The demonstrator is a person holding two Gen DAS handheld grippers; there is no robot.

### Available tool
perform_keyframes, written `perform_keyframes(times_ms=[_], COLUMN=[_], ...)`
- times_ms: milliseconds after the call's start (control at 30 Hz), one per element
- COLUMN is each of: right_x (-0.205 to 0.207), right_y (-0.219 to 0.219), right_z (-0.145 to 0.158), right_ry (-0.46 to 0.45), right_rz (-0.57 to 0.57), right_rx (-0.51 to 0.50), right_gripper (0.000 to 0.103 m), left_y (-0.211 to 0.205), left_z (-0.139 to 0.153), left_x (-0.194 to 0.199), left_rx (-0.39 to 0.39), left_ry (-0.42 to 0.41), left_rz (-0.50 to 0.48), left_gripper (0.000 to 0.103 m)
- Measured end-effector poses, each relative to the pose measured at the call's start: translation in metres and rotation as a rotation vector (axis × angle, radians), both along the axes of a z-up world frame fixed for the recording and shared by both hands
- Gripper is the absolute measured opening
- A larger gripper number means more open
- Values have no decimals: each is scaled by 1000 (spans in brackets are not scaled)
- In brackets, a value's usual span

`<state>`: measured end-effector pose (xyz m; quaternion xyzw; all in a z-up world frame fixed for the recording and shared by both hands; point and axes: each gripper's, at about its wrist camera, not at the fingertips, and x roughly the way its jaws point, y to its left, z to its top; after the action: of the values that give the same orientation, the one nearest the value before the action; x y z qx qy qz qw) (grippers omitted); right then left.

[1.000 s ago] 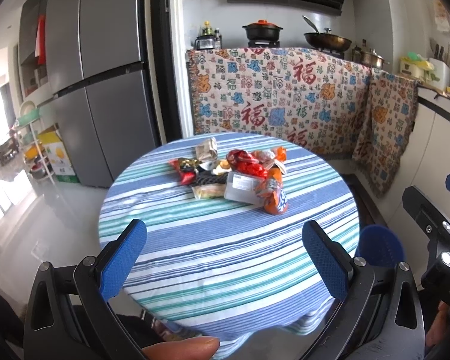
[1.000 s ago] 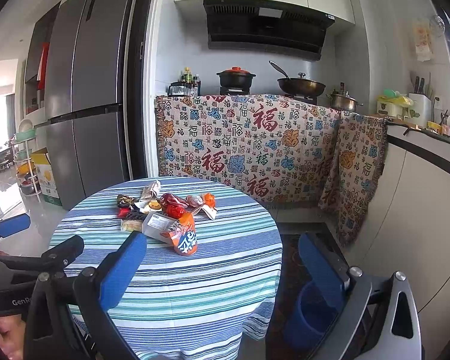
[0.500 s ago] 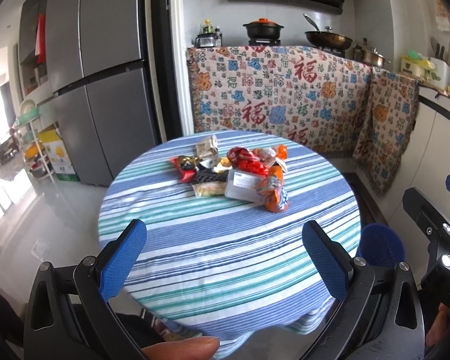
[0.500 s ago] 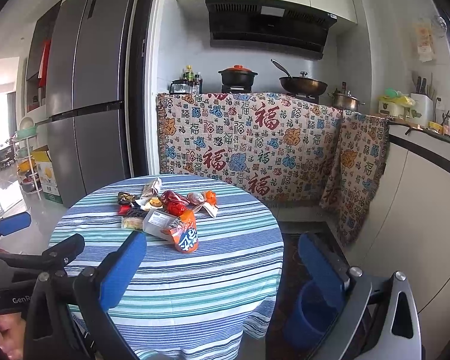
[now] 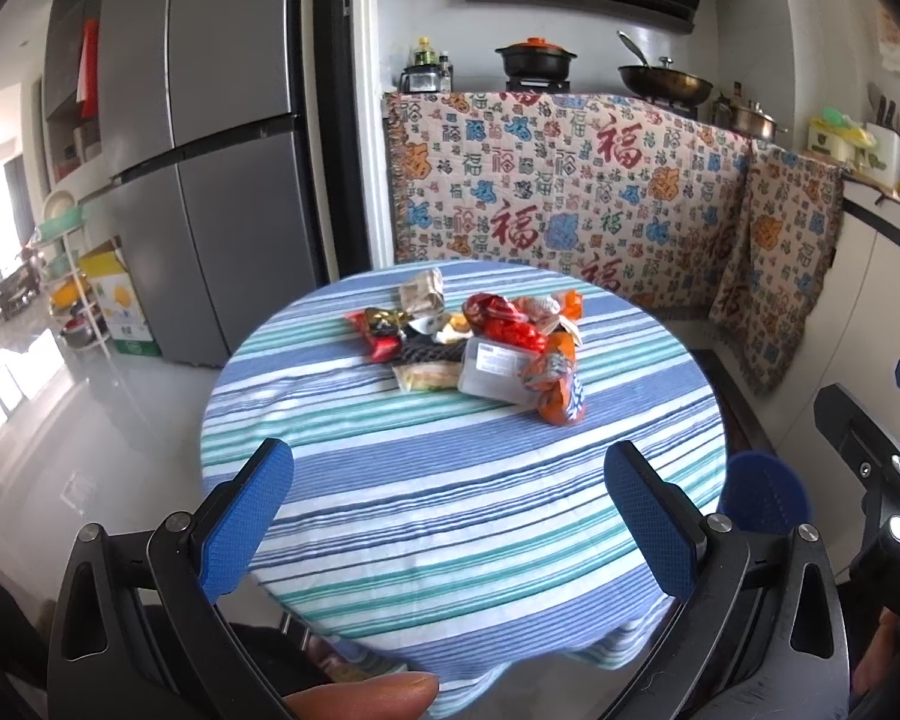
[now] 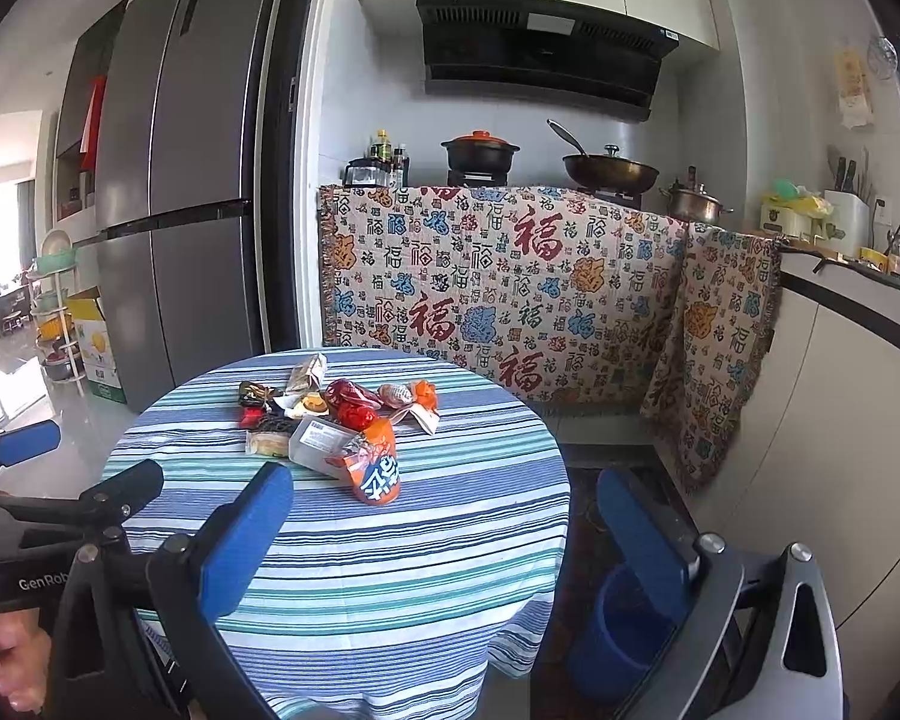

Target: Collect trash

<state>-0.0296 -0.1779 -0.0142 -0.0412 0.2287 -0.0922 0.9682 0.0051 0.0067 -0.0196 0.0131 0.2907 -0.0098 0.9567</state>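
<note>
The wrappers point(image 5: 480, 342) lie heaped mid-tabletop point(image 5: 450, 510), well ahead of both spread, empty grippers; the left gripper point(image 5: 450, 516) faces them squarely, the right gripper point(image 6: 444, 534) sits off beside the bin point(image 6: 621, 630).

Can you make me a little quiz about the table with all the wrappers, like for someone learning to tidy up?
1. True or false: the left gripper is holding a wrapper.
2. Which piece in the trash pile lies nearest the grippers: A the orange snack bag, B the red wrapper, C the beige wrapper?
3. Fill in: the blue bin stands on the ____, beside the striped round table.

Key: 1 false, both grippers, right gripper too, are open and empty. 2 A. 3 floor.
</note>
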Motion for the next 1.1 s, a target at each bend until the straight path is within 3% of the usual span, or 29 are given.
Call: perform_keyframes(times_ms=[1100], right_x=[5], right_y=[5], right_z=[-7], right_ry=[20], right_rz=[28], right_rx=[-2], right_gripper=[103], left_y=[9], left_z=[-4], left_x=[2], left_rx=[-12], left_ry=[10], left_rz=[-6], left_gripper=[103])
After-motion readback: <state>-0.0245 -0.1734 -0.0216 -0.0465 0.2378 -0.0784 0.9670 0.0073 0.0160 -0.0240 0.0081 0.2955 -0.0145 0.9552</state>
